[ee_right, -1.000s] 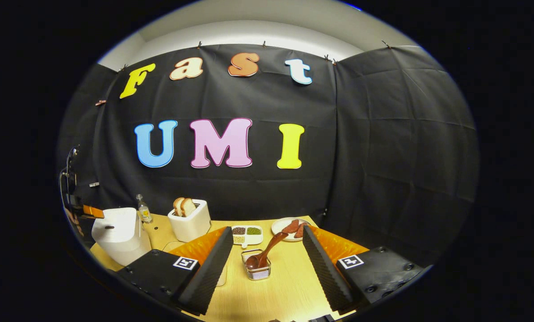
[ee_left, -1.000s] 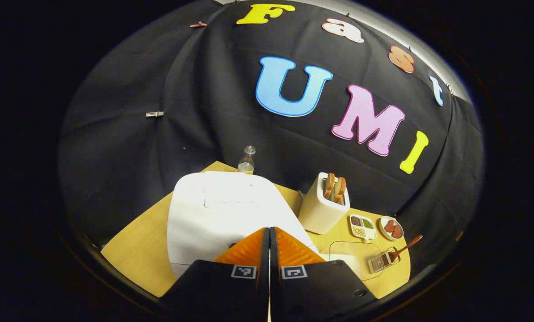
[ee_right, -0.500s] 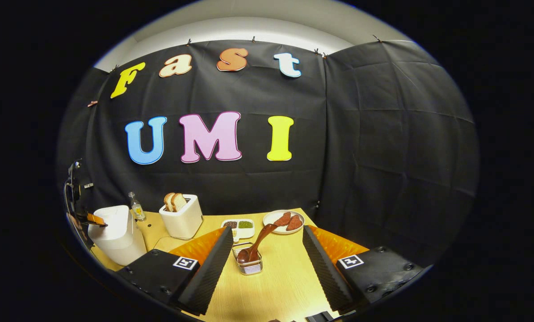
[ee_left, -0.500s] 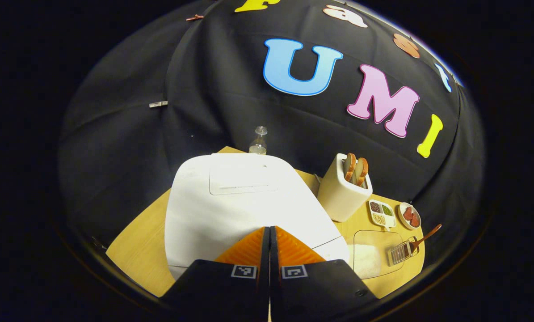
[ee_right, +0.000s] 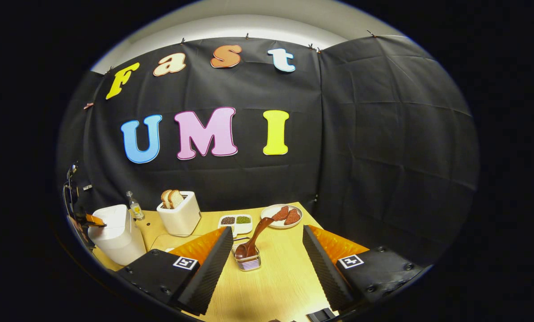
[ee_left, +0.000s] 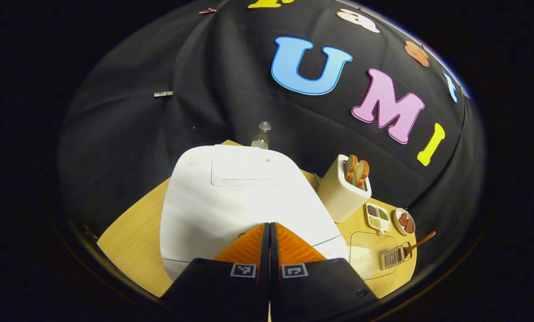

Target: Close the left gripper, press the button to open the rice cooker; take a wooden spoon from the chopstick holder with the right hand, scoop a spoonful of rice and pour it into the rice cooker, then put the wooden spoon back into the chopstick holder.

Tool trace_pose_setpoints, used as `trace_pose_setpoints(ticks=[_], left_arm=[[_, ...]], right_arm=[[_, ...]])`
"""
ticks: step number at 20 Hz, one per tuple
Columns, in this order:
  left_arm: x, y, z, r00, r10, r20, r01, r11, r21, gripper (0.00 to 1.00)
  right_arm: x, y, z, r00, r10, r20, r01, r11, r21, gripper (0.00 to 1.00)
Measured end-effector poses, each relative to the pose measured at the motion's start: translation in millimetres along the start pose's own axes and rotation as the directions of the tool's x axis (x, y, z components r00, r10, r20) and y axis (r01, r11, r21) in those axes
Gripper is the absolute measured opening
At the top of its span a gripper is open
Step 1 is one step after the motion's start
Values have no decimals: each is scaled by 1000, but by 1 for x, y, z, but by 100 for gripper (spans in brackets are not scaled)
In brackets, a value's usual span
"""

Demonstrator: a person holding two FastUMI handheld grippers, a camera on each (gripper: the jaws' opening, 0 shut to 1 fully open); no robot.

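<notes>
I am working over a light wooden table (ee_right: 284,277) closed in by black cloth, and I place everything from the rice cooker (ee_left: 244,201). It is a white box with its lid down, standing at the table's left end.

My left gripper (ee_left: 269,232) has its fingers pressed flat together with nothing between them, their tips down against the front edge of the cooker's top. In the right gripper view I see it too, at the cooker's left upper edge.

Behind the cooker stands a small clear bottle (ee_left: 261,136). To the cooker's right is a white toaster (ee_left: 342,190) with two bread slices sticking up out of it. Beyond the toaster lie a small divided dish of grains (ee_left: 377,217) and a plate with reddish slices (ee_left: 404,220). Near the cooker's right front corner sits a clear container with white rice (ee_left: 365,259) in it.

Just past that is the chopstick holder (ee_right: 247,261), a small wire basket, with the wooden spoon (ee_right: 253,237) resting in it, bowl down and handle leaning up toward the plate.

My right gripper (ee_right: 267,252) is spread wide and holds nothing. It hangs above the table well to the cooker's right, with the holder near its left finger.
</notes>
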State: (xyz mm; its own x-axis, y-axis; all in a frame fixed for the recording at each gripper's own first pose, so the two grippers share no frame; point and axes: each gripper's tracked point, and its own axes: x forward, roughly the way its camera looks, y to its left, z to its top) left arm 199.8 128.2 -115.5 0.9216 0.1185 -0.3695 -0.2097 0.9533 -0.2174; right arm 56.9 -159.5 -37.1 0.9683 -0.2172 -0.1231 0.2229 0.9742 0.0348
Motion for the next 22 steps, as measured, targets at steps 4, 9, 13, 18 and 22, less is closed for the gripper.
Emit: trace_pose_setpoints(ticks=[4, 9, 13, 18, 22], left_arm=[[-24, -8, 33, 994, 14, 112, -19, 999, 41, 7], [-71, -25, 96, 955, 17, 295, -66, 985, 157, 10], [-112, -46, 91, 943, -23, 333, -45, 980, 195, 6], [-156, -62, 61, 954, -21, 300, -45, 976, 212, 9], [-177, -71, 50, 950, 16, 312, -77, 979, 187, 19]], right_arm=[[0, -5, 0, 1000, 2, 3, -2, 1000, -9, 98], [13, -8, -5, 1000, 12, -13, -12, 1000, -4, 98], [33, -4, -5, 999, 43, -15, -43, 999, -18, 98], [66, 10, -11, 993, 110, -47, -110, 994, -4, 98], [94, 18, -22, 983, 164, -85, -165, 986, -1, 98]])
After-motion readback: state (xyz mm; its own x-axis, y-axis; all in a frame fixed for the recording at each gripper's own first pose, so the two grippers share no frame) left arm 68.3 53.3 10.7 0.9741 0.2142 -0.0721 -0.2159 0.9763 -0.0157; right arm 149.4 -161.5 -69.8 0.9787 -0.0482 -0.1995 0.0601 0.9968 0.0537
